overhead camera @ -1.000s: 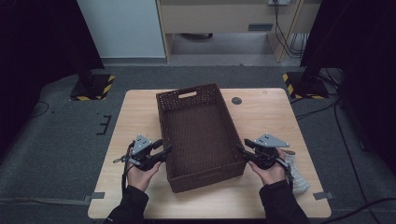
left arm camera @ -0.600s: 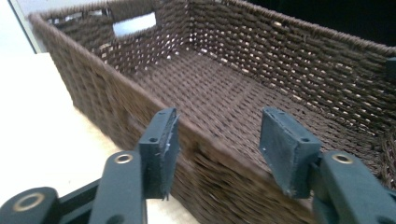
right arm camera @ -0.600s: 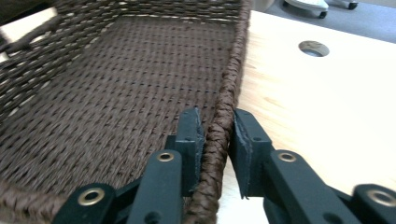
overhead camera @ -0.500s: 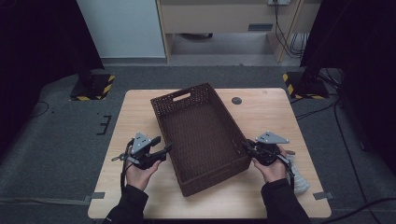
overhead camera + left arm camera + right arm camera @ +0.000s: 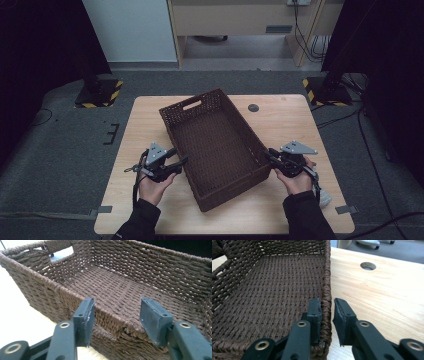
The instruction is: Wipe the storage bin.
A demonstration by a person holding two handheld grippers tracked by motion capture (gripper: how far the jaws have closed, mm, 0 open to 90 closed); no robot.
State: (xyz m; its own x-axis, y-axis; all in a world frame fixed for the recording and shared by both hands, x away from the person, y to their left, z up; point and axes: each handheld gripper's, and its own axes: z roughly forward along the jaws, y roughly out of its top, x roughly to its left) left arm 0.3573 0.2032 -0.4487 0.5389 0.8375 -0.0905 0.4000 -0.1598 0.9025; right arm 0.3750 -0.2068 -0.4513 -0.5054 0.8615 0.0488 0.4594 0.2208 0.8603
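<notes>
From my seat the wicker basket sits mid-desk, its far handle end pointing to 11 o'clock. Right gripper is clamped on its 3 o'clock wall; left gripper has just been opening, jaws apart astride the rim. No readable labels anywhere; white thing by my right wrist is hidden.

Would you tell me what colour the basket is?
The basket is dark brown, woven; the left gripper view shows it best.
</notes>
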